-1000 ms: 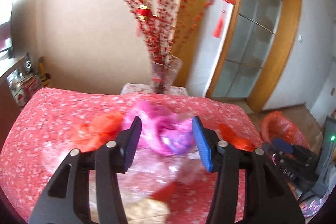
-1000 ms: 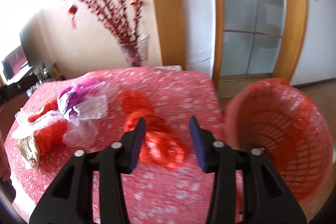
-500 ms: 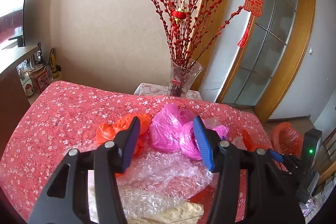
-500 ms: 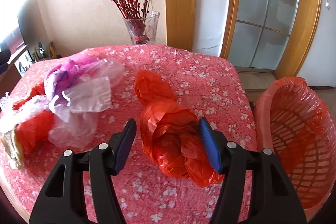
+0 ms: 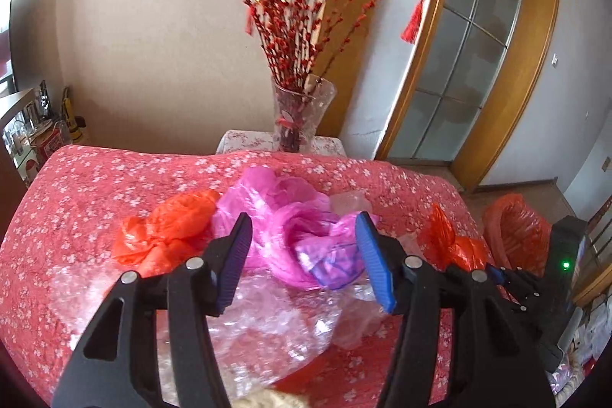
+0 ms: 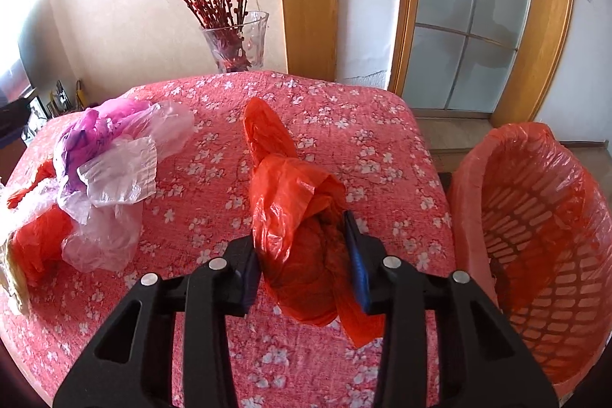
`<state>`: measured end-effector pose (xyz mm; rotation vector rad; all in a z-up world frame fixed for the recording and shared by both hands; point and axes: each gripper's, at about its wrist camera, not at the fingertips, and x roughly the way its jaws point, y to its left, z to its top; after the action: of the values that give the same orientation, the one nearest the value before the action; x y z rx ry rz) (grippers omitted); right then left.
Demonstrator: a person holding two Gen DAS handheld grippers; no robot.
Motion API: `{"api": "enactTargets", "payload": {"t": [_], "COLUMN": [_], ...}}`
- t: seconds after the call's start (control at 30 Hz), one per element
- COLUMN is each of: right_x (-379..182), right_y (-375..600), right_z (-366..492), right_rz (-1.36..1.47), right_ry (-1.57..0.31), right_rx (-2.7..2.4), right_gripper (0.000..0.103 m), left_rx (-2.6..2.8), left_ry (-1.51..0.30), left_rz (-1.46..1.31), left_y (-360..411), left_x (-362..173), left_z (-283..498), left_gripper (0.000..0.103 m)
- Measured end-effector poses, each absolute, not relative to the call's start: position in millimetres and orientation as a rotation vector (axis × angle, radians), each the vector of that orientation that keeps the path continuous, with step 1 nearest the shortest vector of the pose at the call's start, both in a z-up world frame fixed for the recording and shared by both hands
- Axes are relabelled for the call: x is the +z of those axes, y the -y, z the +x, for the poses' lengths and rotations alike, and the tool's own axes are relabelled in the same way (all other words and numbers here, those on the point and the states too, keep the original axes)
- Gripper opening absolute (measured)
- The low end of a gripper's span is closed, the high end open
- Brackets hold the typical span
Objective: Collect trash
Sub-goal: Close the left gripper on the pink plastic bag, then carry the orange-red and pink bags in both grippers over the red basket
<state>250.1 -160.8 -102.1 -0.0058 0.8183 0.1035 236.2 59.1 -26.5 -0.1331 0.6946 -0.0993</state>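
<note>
Now the right gripper (image 6: 304, 259) pinches the red bag (image 6: 294, 217) on the table (image 6: 382, 148)
Light, soft, slippery plastic: grab its bunched middle; left gripper (image 5: 306, 262) hangs wide open, empty, over the pink bag (image 5: 290, 220)

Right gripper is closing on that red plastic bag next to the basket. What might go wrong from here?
1. The right gripper pinches only the middle of the crumpled red plastic bag; its loose tail hangs below the fingers and may snag on the rim of the red lined basket.
2. Thin, slippery film could slide out during the lift.
3. The open left gripper hovers over the pink plastic bag, which overlaps clear bubble wrap, so a grab may drag both.
</note>
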Motion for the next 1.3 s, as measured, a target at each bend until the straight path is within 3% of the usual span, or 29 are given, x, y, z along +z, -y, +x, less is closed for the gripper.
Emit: {"api": "enactTargets", "payload": {"t": [0.3,0.67,0.8,0.97,1.3], "right_x": [-102,-102,-102,-102,-96], "right_y": [165,166,167,167,168], "right_z": [247,247,247,246,239], "right_rz": [0.017,0.028,0.033,0.033,0.035], "right_ry": [-0.817,-0.815,-0.815,-0.813,-0.795], "right_rx": [0.118,0.133,0.137,0.139,0.142], "right_gripper": [0.039,0.039,0.039,0.039,0.037], "left_rx": [-0.032,0.0,-0.007,-0.038,-0.068], "left_ry": [-0.789,-0.896,-0.91,-0.858,-0.797], "left_rz": [-0.064,-0.165,-0.215,-0.232,-0.24], "left_y": [-34,-64,-72,-74,-80], "left_x": [-50,-82,-91,-85,-76], "left_z": [275,271,269,263,252], "left_gripper": [0.062,0.066,0.06,0.04,0.03]}}
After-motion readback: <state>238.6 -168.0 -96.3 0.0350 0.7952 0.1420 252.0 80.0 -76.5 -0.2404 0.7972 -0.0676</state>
